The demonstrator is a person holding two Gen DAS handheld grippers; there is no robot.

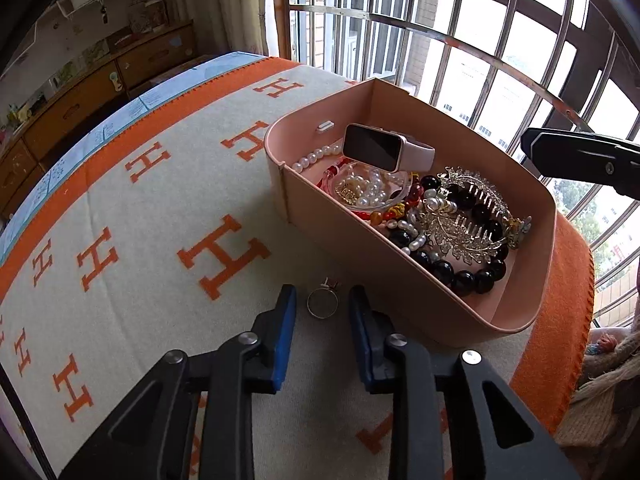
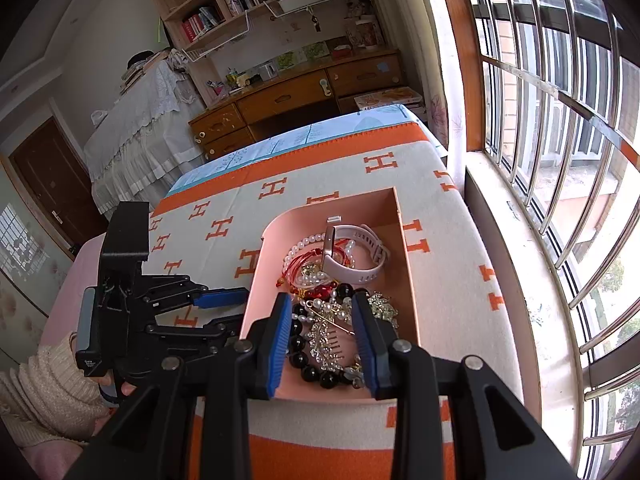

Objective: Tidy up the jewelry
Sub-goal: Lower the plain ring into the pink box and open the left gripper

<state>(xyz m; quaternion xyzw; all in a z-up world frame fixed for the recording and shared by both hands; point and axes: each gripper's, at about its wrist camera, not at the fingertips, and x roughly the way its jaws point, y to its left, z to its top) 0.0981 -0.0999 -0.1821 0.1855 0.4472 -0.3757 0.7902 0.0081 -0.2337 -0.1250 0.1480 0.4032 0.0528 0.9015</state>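
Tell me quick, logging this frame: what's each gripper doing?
Left gripper: open, straddling the ring on the blanket, not gripping.
Right gripper: open, empty, over the jewelry tray.

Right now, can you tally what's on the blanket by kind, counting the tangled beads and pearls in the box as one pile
Pink box: 1
Pink watch: 1, in the box
Silver hair comb: 1, in the box
Pile of beads and pearls: 1, strands too tangled to separate
Silver ring: 1, on the blanket outside the box, between the left gripper tips
Total: 5
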